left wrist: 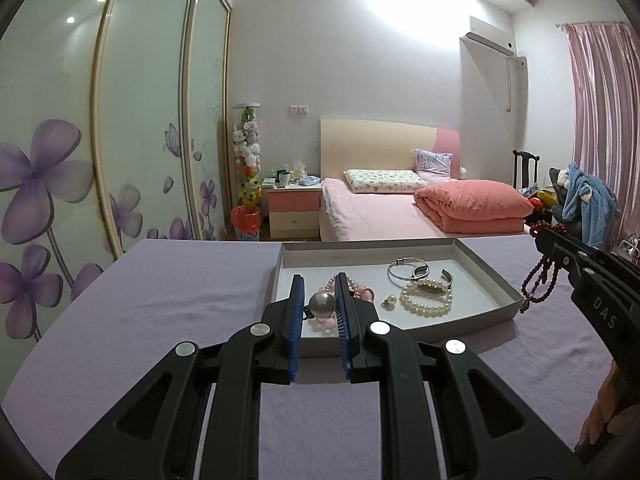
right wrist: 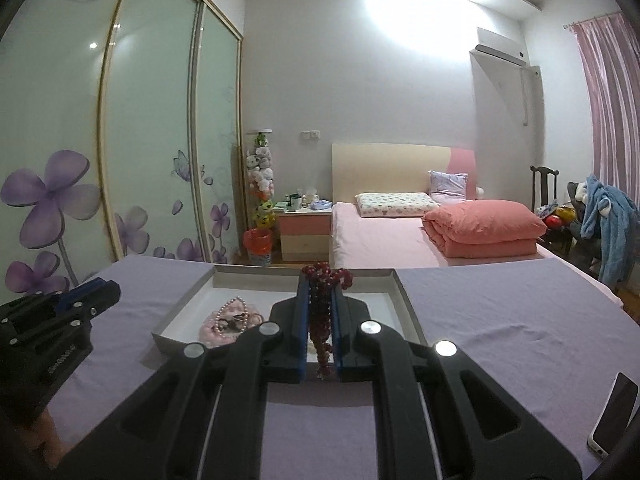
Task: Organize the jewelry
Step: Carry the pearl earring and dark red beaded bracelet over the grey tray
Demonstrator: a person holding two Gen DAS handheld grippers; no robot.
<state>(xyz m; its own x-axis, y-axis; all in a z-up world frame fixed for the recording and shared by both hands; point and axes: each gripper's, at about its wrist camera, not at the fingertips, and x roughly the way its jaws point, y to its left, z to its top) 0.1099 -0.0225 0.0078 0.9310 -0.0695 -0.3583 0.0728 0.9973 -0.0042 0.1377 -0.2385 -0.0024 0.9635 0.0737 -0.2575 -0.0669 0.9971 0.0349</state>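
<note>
A: Count, tray contents?

B: One shallow grey tray (left wrist: 484, 276) on the lavender surface (left wrist: 168, 280). In it: one white pearl bracelet (left wrist: 426, 300), two silver bangles (left wrist: 408, 270), one open silver cuff (left wrist: 450, 276), one small pearl piece (left wrist: 389, 303), and a pink bead strand (left wrist: 362, 290) (partly hidden behind the claw, so the strand count is uncertain).

A: Left claw?

B: Left claw (left wrist: 320, 304) clamped on one large grey pearl (left wrist: 322, 305), held above the tray's near left corner, pointing slightly downward toward the far wall.

A: Right claw?

B: Right claw (right wrist: 320, 312) pressed together on one dark red bead string (right wrist: 322, 320); loops stick out past the tips and hang below. In the left wrist view it sits right of the tray, beads (left wrist: 540, 280) dangling clear of the surface.

A: Other items?

B: One phone (right wrist: 614, 416), near right on the surface.
</note>
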